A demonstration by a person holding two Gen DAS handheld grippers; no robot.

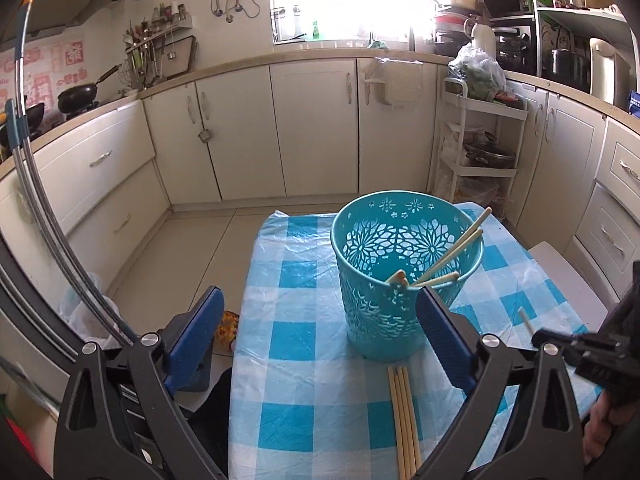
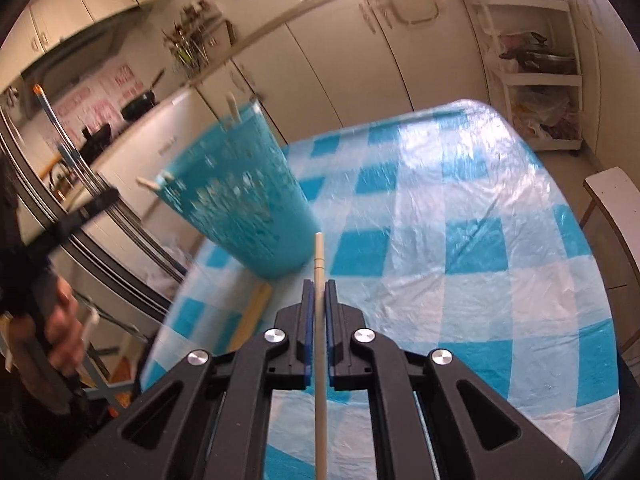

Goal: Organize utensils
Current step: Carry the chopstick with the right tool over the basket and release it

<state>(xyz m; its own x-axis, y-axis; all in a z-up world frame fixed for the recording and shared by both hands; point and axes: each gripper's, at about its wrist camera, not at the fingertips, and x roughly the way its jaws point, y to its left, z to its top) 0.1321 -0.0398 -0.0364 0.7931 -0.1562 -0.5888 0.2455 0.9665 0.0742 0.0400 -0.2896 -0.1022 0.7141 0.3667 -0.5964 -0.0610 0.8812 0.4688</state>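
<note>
Several chopsticks (image 1: 452, 254) already in teal basket (image 1: 404, 280); one chopstick (image 2: 320, 264) clamped in right fingers (image 2: 319, 296), four more (image 1: 404, 420) at six o'clock on bench (image 1: 288, 320); left fingers (image 1: 320, 320) apart, empty.

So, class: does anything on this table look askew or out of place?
Yes. The chopsticks in the teal basket lean haphazardly against its rim instead of standing upright. A loose bundle lies on the checked cloth beside it.
</note>
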